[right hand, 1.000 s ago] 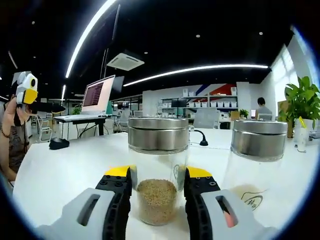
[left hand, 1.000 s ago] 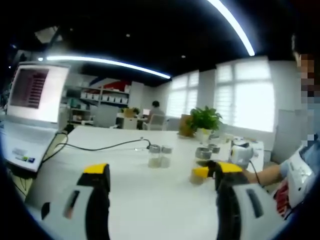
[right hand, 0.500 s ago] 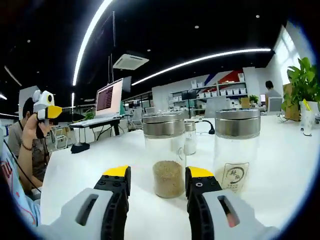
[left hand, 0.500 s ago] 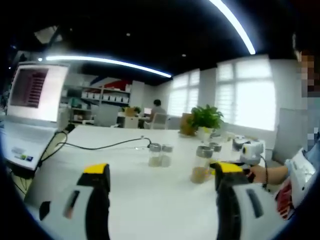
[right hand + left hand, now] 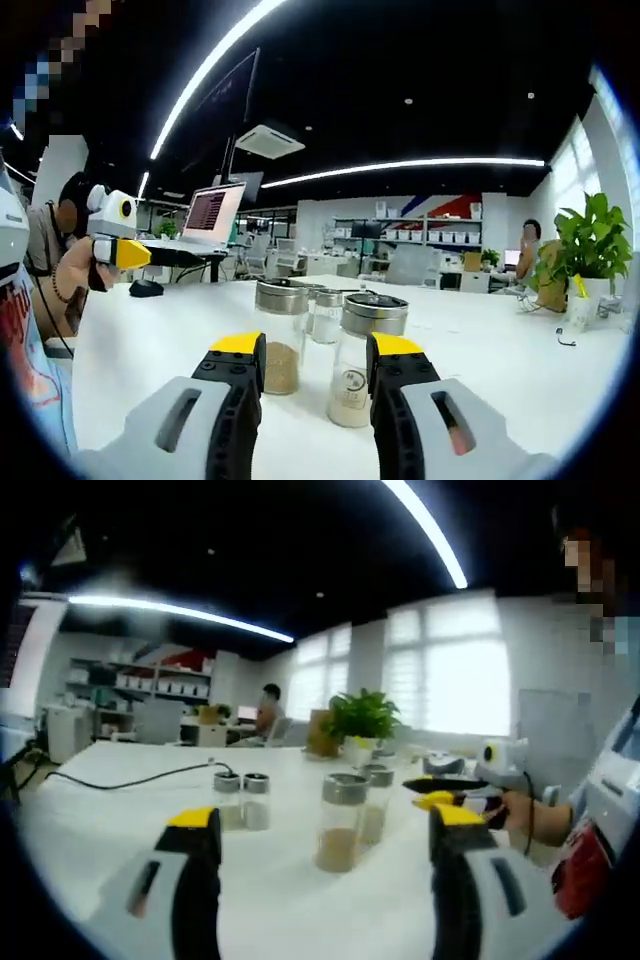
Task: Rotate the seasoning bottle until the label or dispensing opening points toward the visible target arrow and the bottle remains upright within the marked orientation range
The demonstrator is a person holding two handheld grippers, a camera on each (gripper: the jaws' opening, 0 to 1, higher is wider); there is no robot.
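Observation:
Several glass seasoning bottles stand upright on the white table (image 5: 110,825). In the left gripper view the nearest bottle (image 5: 340,825) holds brown grains under a steel lid, with a second bottle (image 5: 376,802) just behind it. My left gripper (image 5: 325,820) is open, short of them. In the right gripper view the brown-grain bottle (image 5: 280,338) and a labelled bottle (image 5: 360,362) stand beyond my open right gripper (image 5: 315,345), with nothing between its jaws. The right gripper (image 5: 430,792) hangs to the right of the bottles. The left gripper (image 5: 170,256) hovers at far left.
Two small shakers (image 5: 242,800) stand to the left, beside a black cable (image 5: 130,778). A potted plant (image 5: 360,720) stands at the table's far side. A laptop (image 5: 212,212) sits on the table behind the left gripper. A person's hand (image 5: 522,818) holds the right gripper.
My right gripper has backed away from the brown-grain bottle, which stood between its jaws a second ago. The left gripper view has swung right and come closer to the bottles.

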